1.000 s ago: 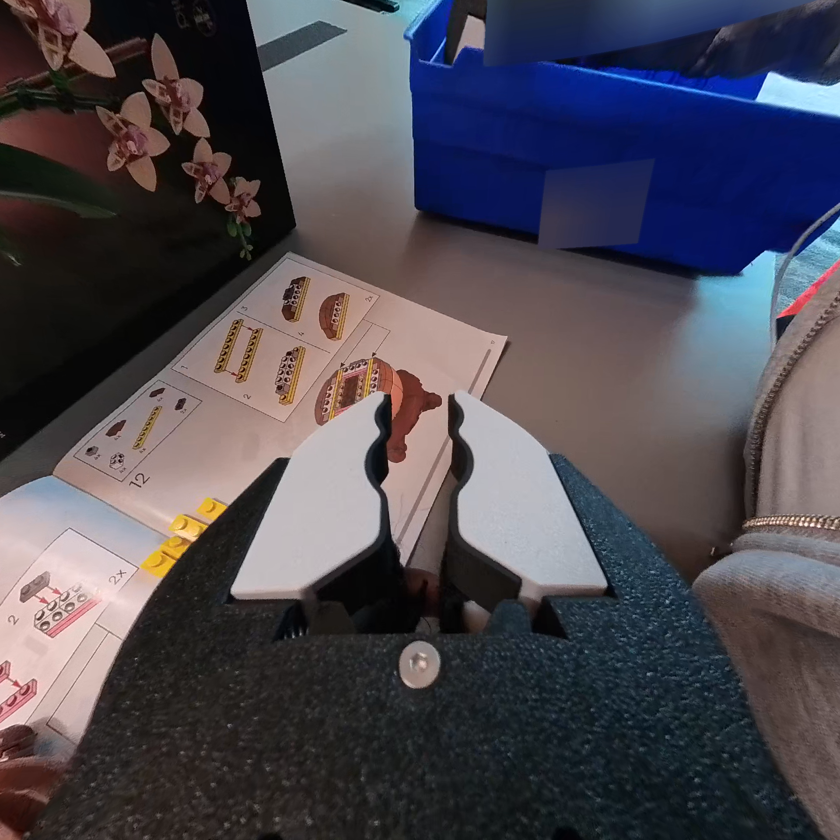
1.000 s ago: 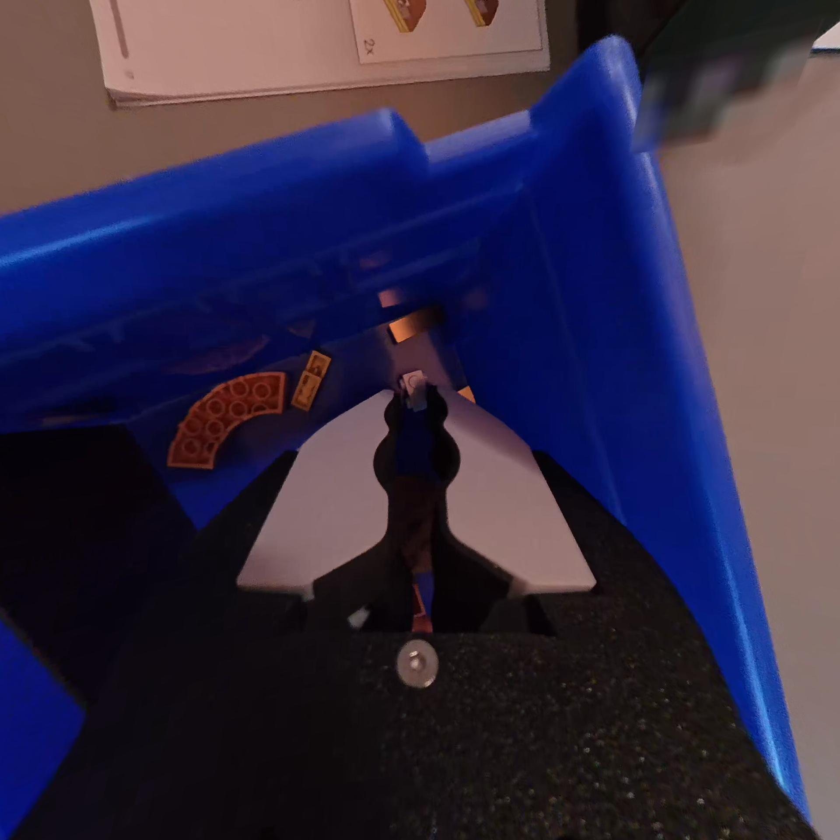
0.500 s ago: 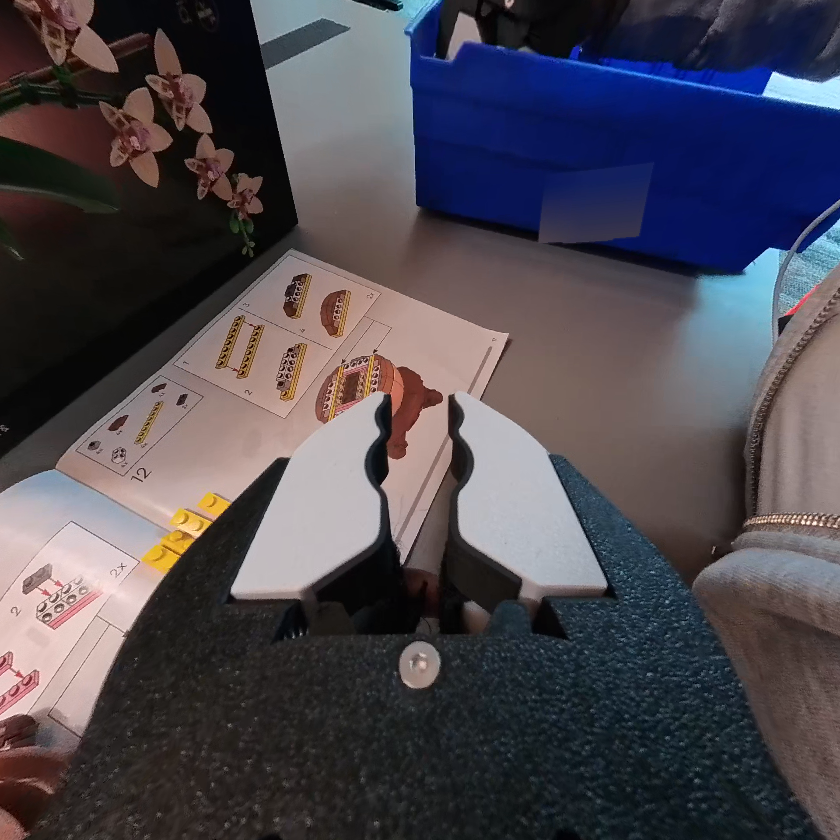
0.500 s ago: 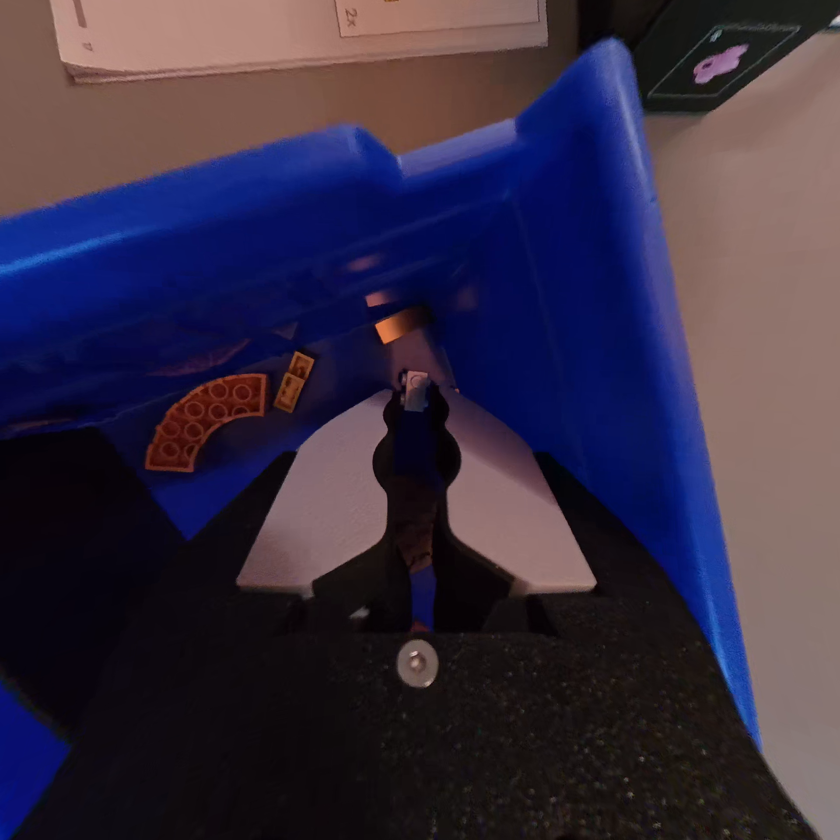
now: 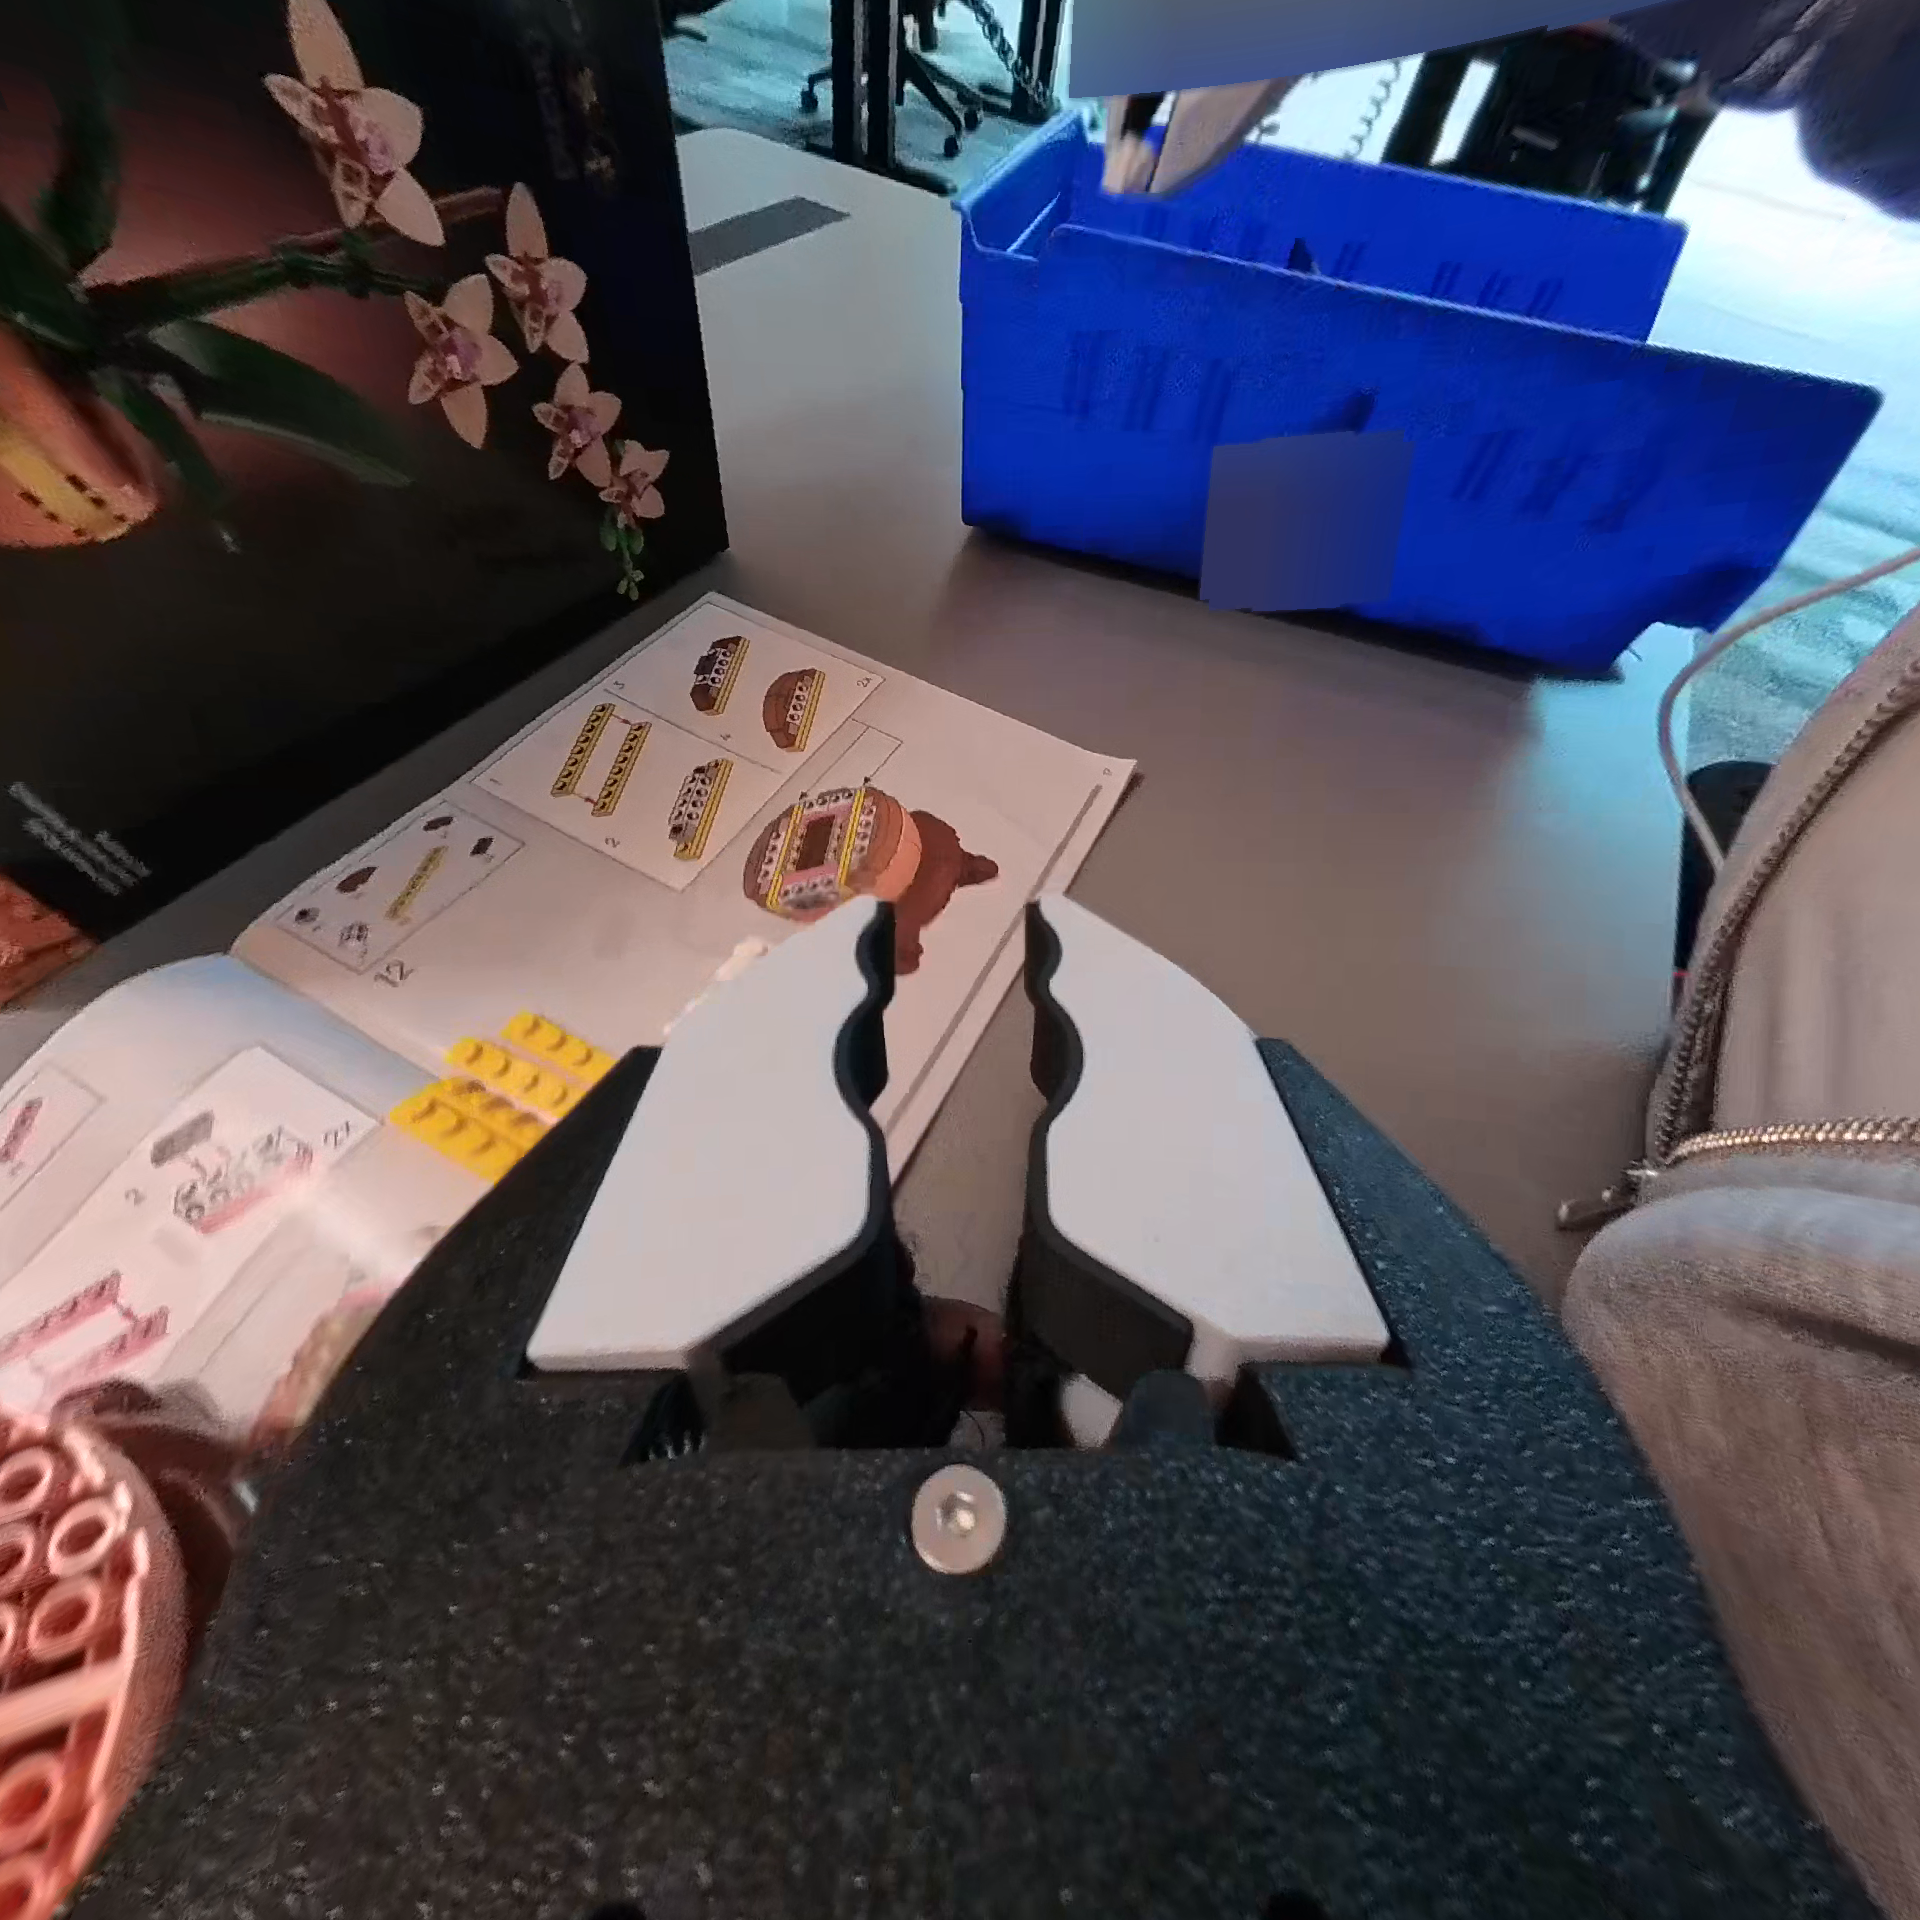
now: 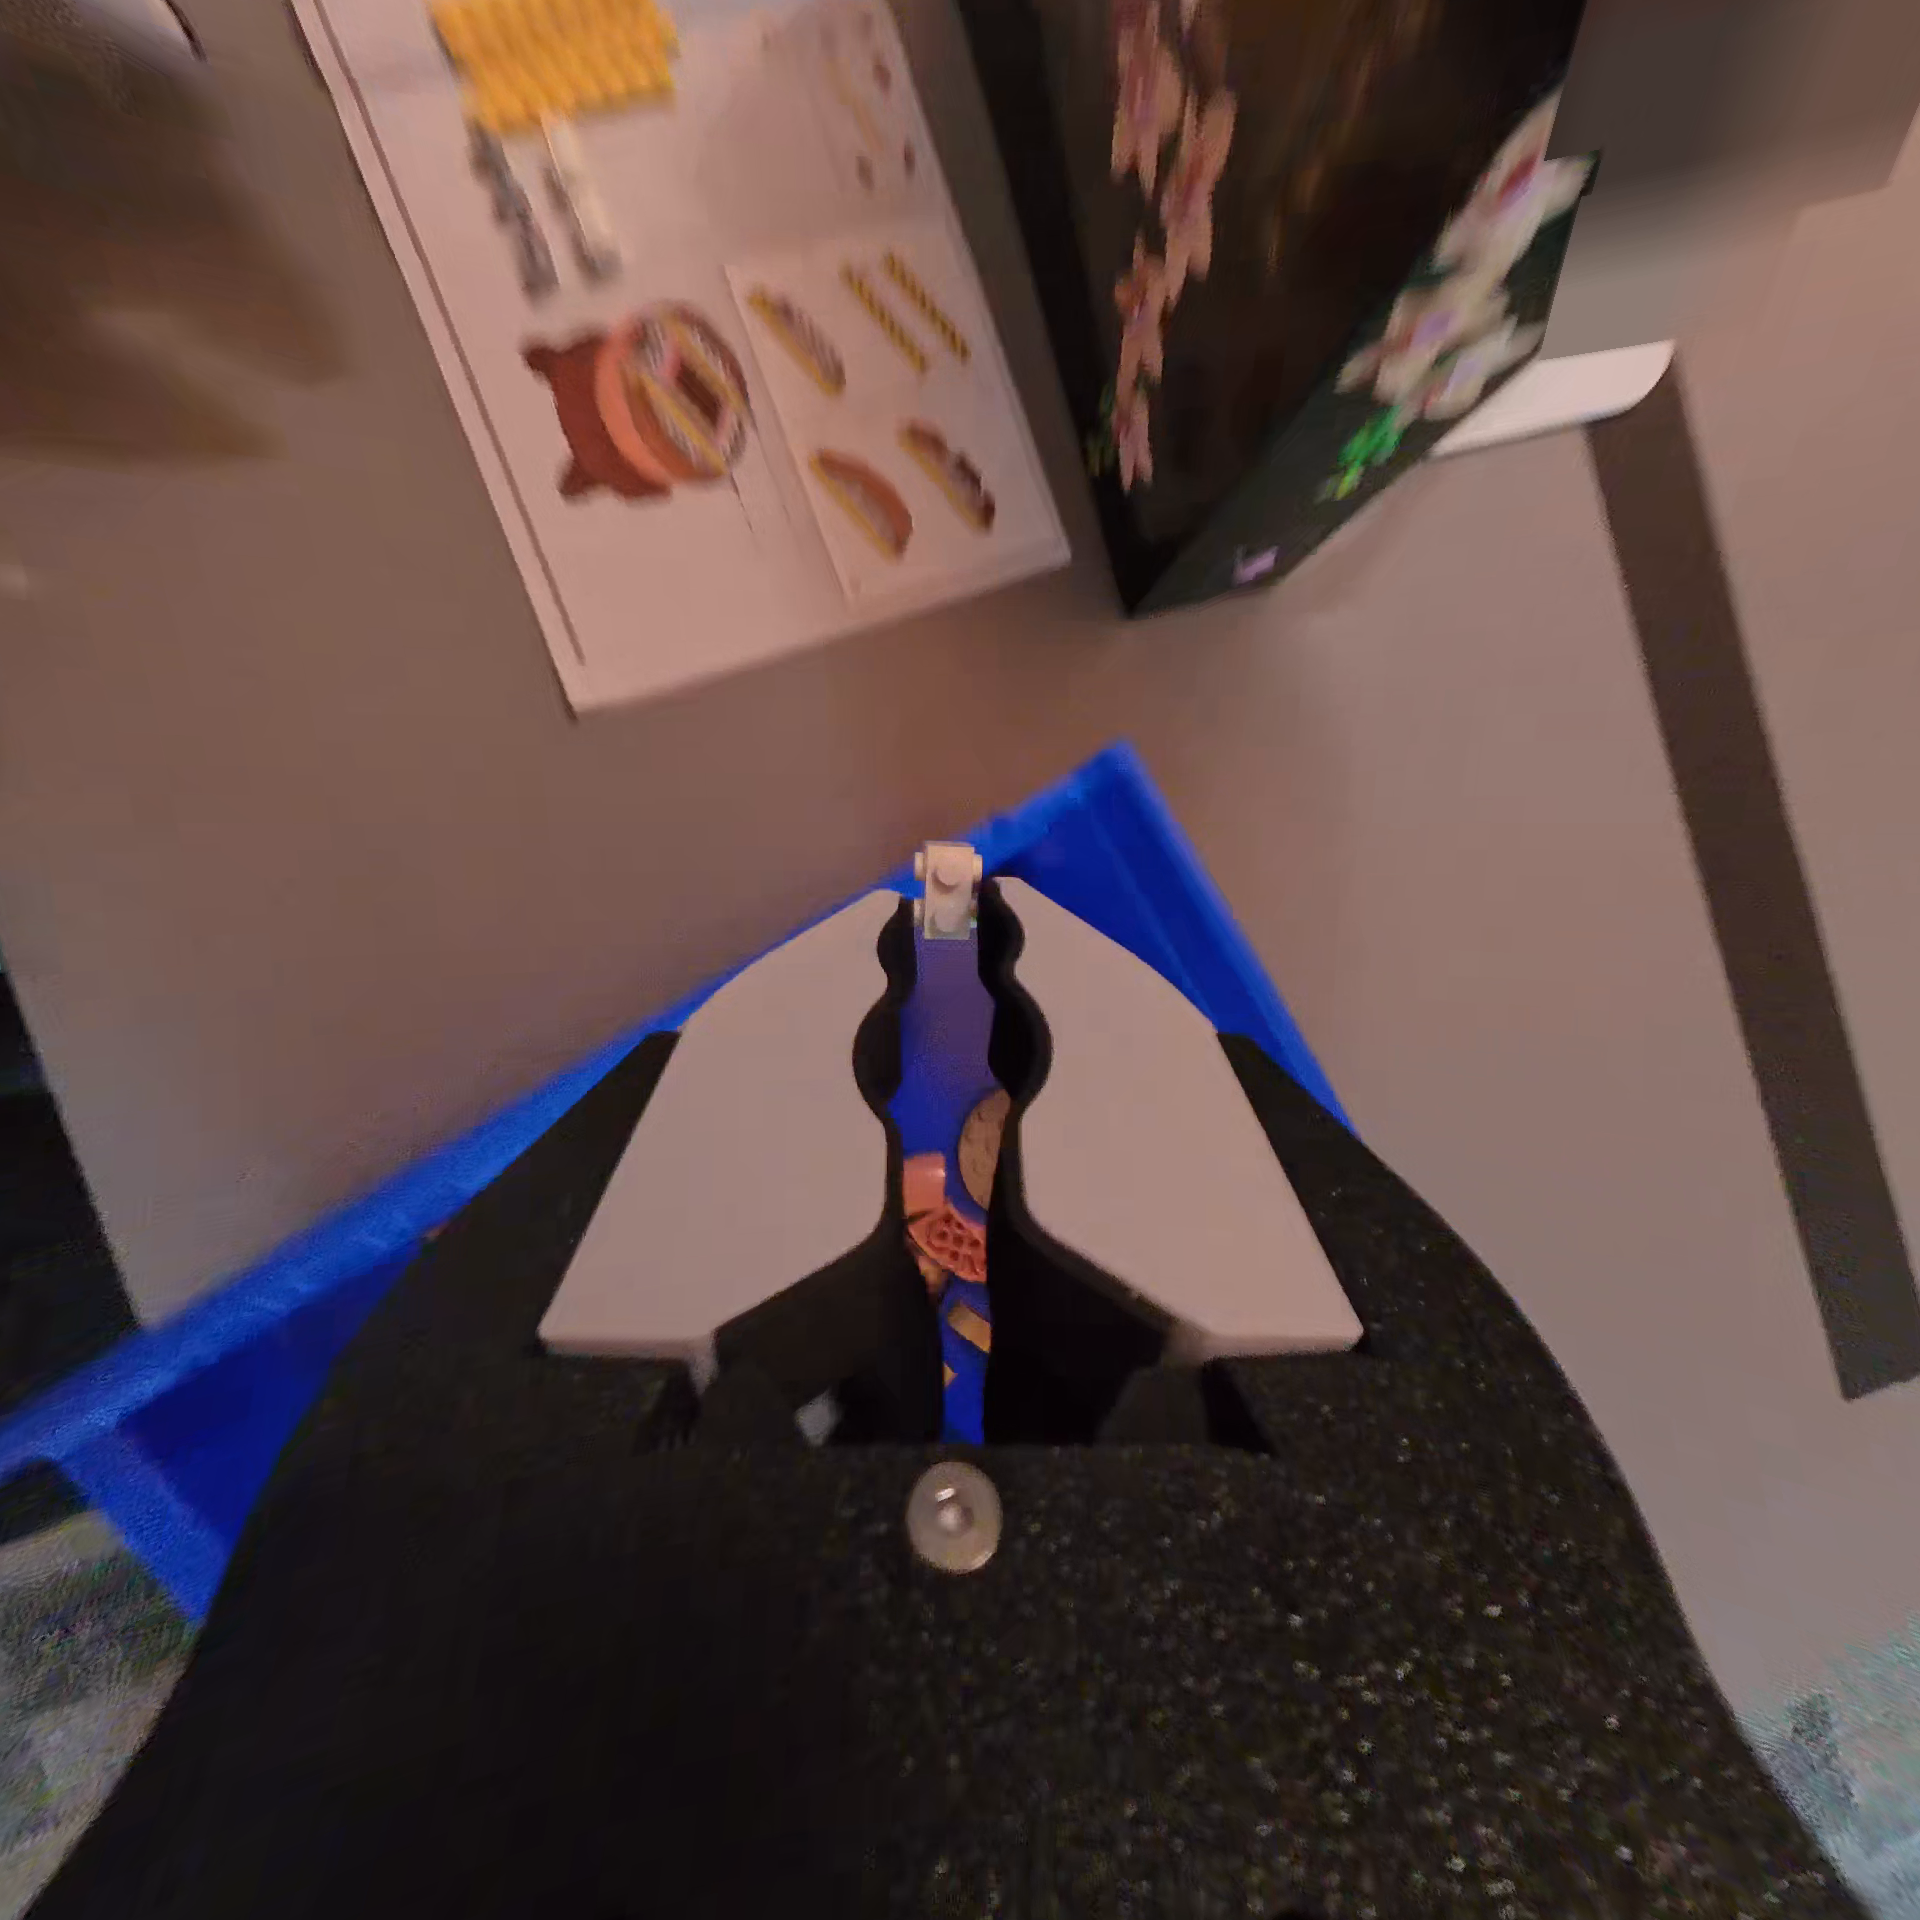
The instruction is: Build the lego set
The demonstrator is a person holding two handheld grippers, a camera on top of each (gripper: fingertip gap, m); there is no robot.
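Right wrist view: right gripper (image 6: 948,904) pinching small grey piece (image 6: 947,894) above blue bin (image 6: 312,1340); left gripper (image 5: 956,935) narrowly parted, empty, over booklet (image 5: 644,894); pink part-build (image 5: 62,1621) nearby; assembly early, most remaining

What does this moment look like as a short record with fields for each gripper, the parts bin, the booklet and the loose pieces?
left gripper: open, empty, above the booklet's edge
right gripper: shut on a small grey piece, above the bin's corner
bin: blue, on the table, behind the booklet
booklet: lying open
yellow pieces: lying on the booklet
box: upright beside the booklet
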